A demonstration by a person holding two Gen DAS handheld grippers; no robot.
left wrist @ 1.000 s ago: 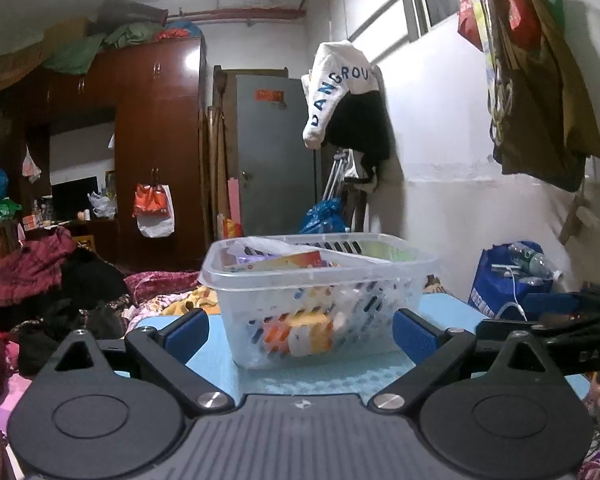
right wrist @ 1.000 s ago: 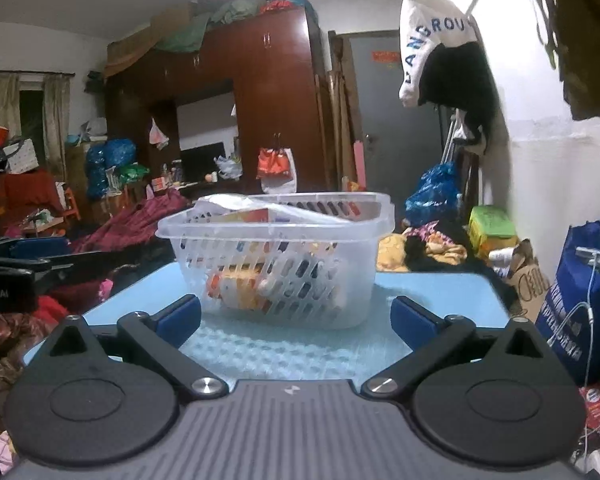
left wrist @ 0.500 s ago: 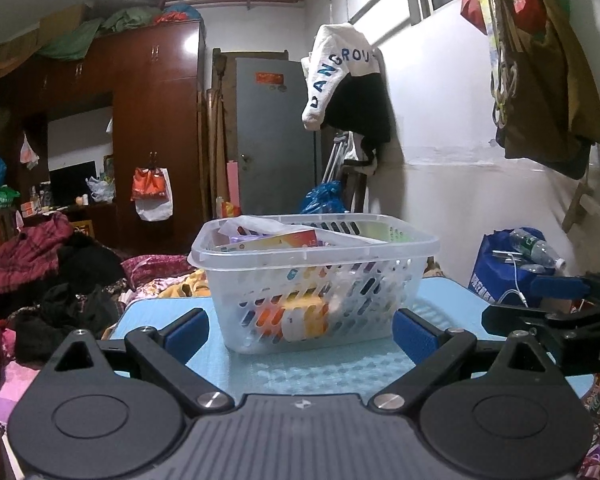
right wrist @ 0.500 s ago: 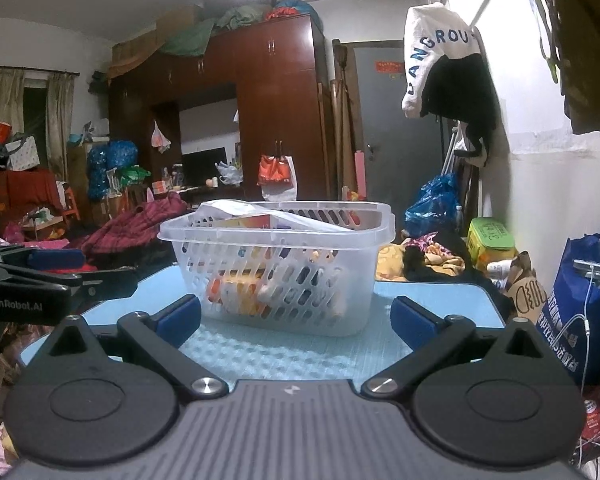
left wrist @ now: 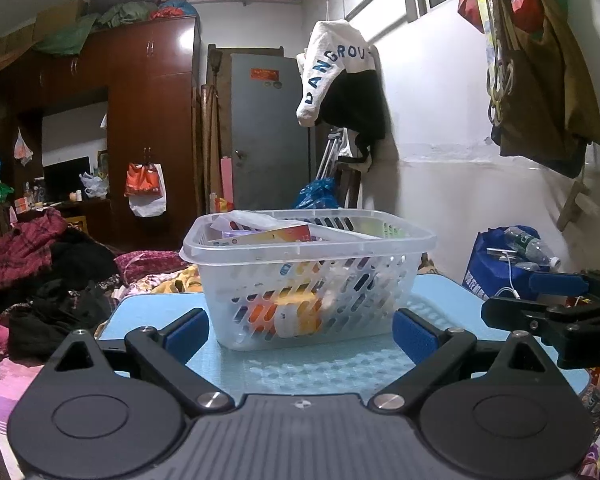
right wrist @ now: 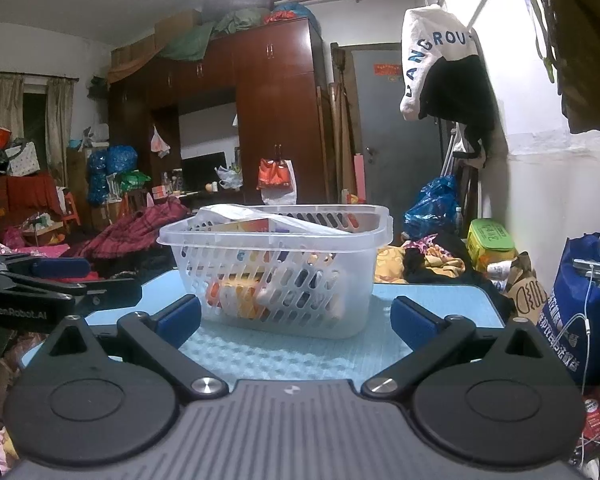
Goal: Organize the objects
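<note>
Left wrist view: we log one basket (left wrist: 312, 276), filled with packets, on the blue table (left wrist: 320, 364), ahead of our left gripper (left wrist: 300, 330), jaws spread, empty. Our right gripper (right wrist: 296, 320), likewise spread and empty, faces the same basket.

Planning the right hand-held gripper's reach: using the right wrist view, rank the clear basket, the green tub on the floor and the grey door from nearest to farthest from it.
1. The clear basket, nearest, on the blue table straight ahead of the open right hand-held gripper.
2. The green tub, beyond the table's far edge, to the right.
3. The grey door, farthest, at the back wall.
</note>
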